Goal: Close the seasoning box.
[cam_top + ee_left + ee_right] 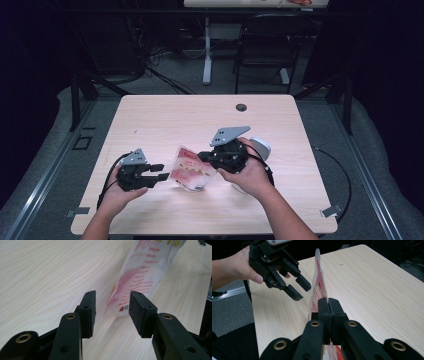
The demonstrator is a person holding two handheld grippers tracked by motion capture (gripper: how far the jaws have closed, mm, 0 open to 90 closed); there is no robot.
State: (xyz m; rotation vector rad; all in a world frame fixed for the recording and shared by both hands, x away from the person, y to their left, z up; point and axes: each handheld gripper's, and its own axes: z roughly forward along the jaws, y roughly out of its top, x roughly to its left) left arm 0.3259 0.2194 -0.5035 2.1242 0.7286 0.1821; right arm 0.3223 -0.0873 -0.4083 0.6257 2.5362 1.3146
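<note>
Near the middle of the wooden table (pixel 165 120), a clear plastic pouch (pixel 191 170) printed in red and pink was held up on edge, its lower corner close to or resting on the tabletop; which could not be told. The right gripper (pixel 328 301) was clamped shut on one flat edge of the pouch, the film pinched thin between its pads. The left gripper (pixel 112 307) was spread open, its jaws standing either side of the pouch's lower corner without pressing on it. The pouch was judged light and limp, a thin film likely to sag, crinkle and slip between smooth pads. A hold on the flat sealed border was judged safest, since the bulging middle could be squashed or could slide away.
</note>
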